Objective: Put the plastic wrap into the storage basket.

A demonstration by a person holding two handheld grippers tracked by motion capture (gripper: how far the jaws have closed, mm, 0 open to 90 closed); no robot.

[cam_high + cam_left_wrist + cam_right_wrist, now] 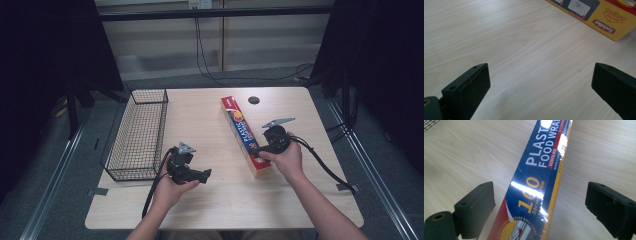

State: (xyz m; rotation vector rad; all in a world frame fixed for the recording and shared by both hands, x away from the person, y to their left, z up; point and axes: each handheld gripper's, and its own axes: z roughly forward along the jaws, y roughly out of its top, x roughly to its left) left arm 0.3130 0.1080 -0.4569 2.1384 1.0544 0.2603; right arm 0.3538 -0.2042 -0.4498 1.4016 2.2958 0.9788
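A long plastic food wrap box [245, 135], blue and red on top with yellow sides, lies on the light wooden table [200, 115] right of centre. My right gripper [256, 150] is open at the box's near end. In the right gripper view the box [536, 182] runs between the two jaws of that gripper [540, 202], with a gap on each side. My left gripper [205, 175] is open, held low over bare wood left of the box. In the left gripper view the left gripper [540, 82] has nothing between its jaws, and the box's yellow end [604, 17] shows top right.
A black wire basket [150, 102] stands along the table's left side, with nothing visible inside. A round black cable port [254, 100] sits near the far edge. Cables trail from both grippers toward the near edge and the right.
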